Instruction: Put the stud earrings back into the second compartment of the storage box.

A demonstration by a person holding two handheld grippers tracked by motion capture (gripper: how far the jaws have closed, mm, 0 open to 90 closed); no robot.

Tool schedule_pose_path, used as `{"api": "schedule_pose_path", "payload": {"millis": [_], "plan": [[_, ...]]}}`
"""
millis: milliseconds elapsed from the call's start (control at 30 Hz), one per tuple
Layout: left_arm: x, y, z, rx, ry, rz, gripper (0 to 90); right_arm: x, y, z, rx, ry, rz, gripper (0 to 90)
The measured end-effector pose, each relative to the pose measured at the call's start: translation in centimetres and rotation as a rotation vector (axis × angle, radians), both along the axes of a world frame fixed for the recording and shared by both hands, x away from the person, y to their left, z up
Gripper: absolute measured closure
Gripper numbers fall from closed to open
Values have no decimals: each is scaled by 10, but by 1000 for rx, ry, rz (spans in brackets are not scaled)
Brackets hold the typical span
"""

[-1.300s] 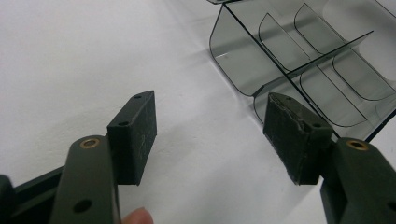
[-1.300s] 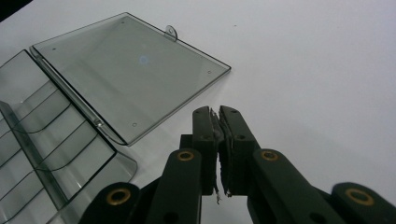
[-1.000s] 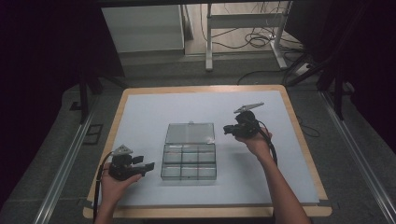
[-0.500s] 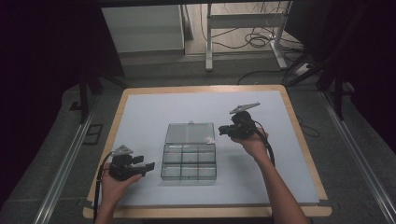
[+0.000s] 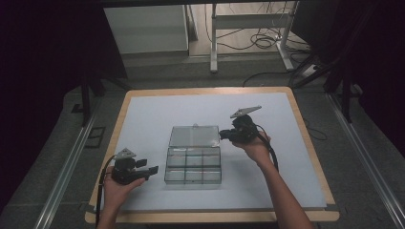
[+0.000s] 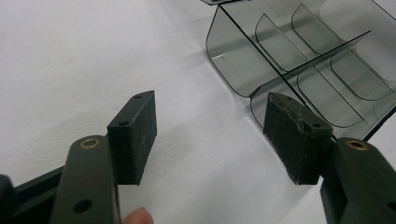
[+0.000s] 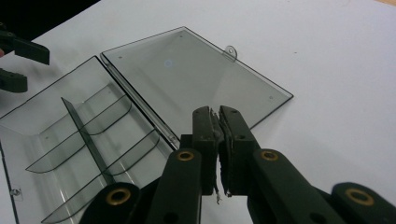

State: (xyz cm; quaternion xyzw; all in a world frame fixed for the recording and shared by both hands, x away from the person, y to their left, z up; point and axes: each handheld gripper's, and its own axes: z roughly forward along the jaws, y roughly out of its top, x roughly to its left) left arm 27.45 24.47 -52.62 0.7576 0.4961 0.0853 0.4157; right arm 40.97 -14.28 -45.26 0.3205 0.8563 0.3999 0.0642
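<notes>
Since the earlier frames the right claw has slid in from the right-hand side of the tabletop toward the middle, ending just beside the right edge of the lid, while the left claw has kept its place near the front left corner. The clear plastic organiser box lies open at the middle of the tabletop, a little nearer the front edge than the back: its divided tray sits toward the person and its lid is folded flat on the white surface behind it, toward the far edge, joined to the tray along the hinge. In the right gripper view the right claw is closed, its two pads pressed together with nothing visible between them, and it hovers over the near edge of the lid close to the hinge; whether it touches the plastic cannot be told. A small latch tab stands on the lid's far edge. In the left gripper view the left claw is spread wide and holds nothing, with the bare white surface between its jaws and the rounded corner of the tray just beyond its right jaw, apart from it. The tray's compartments, set off by one long divider and curved cross walls, look empty.
</notes>
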Motion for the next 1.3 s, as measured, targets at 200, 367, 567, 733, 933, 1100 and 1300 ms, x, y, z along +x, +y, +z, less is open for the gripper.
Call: {"api": "schedule_pose_path", "payload": {"millis": [200,367,567,733,933,1100,1300], "plan": [[0,0,0,1,0,1,356,-2,5,-1,1,-3,17,841],[0,0,0,0,-2,0,356,-4,10,-1,3,-1,30,841],[0,0,0,0,-4,1,356,-4,15,-4,8,4,39,841],[0,0,0,1,-3,0,356,-5,21,-6,13,8,49,841],[0,-1,0,1,-3,-1,356,-7,28,-8,12,11,66,841],[0,-1,0,2,-2,-3,356,-9,32,-10,16,15,75,841],[0,-2,0,2,-1,-6,356,-10,41,-12,11,20,95,841]]}}
